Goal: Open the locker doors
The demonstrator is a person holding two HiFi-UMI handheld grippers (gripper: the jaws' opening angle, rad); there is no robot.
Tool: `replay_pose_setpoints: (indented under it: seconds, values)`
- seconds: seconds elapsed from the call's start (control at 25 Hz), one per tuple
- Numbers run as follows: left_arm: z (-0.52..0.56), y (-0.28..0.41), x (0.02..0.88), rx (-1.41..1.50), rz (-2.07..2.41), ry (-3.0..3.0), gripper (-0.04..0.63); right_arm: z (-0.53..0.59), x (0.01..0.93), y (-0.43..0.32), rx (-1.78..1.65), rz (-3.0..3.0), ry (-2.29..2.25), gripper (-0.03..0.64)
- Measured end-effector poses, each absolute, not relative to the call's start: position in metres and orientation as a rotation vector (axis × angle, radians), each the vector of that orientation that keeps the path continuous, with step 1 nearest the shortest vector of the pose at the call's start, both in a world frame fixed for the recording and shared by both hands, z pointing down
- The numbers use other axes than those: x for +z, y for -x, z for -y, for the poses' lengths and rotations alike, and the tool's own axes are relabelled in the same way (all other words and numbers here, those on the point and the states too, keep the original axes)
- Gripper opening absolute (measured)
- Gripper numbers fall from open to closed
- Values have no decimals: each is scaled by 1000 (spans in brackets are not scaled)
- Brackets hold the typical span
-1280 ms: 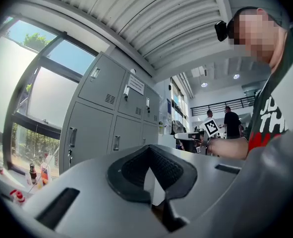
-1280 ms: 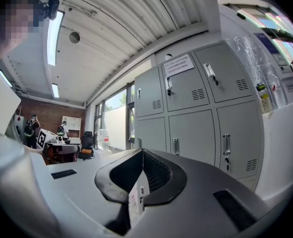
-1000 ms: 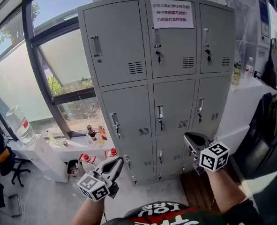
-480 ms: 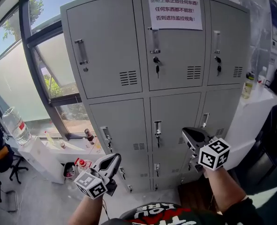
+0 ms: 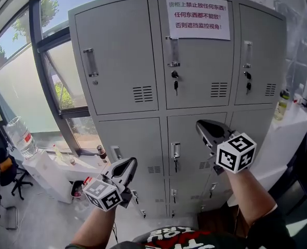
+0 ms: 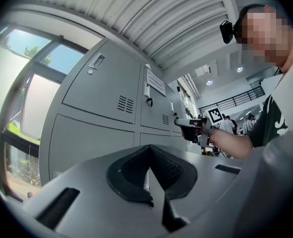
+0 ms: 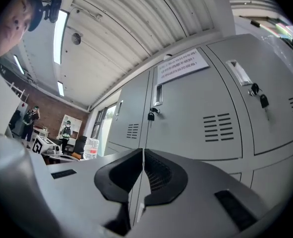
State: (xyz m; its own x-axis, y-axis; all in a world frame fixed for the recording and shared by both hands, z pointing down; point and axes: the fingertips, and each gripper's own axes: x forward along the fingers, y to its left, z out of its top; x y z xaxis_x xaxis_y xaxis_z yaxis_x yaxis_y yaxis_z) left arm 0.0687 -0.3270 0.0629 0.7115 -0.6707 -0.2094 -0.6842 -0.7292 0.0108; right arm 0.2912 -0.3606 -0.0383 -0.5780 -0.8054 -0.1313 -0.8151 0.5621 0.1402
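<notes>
Right gripper (image 5: 201,126): shut, pad against pad, empty. Left gripper (image 5: 128,165): likewise shut, holding nothing.

Progress: none so far. Locker (image 5: 195,95) at 12 o'clock, filling the upper head view. Every door in sight closed flush, with keys (image 5: 175,82) hanging in the top middle and top right locks. All doors left to open.

Pose: right forearm raised from 5 o'clock, gripper at 4 o'clock of centre, aimed toward 10 o'clock. Held in front of the middle-row centre door (image 5: 187,134), near its handle (image 5: 176,150); no contact visible. Left forearm up from 7 o'clock, gripper lower, aimed toward 1 o'clock, short of the locker.

Judged next: part one pair of jaws, then close on a handle and pull.
</notes>
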Motion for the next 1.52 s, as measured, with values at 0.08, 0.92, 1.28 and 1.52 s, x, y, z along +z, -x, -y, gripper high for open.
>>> replay_pose_setpoints:
  seconds: [0.08,0.92,1.28,1.52]
  values:
    - [330,-67,39,295,-1099,2810,5,364,-61,-282,340,-2705,1430,34]
    - [333,-44,-127,408,-1024,2660,5,443,-232,-221,578,-2643,1618,153]
    - [339,-14,-116,415,-1095,2642,5,474,-236,-216,482,-2648,1700,174]
    - [342,-4,-107,416,-1112,2650,5,482,-241,-209,417,-2641,1716,175]
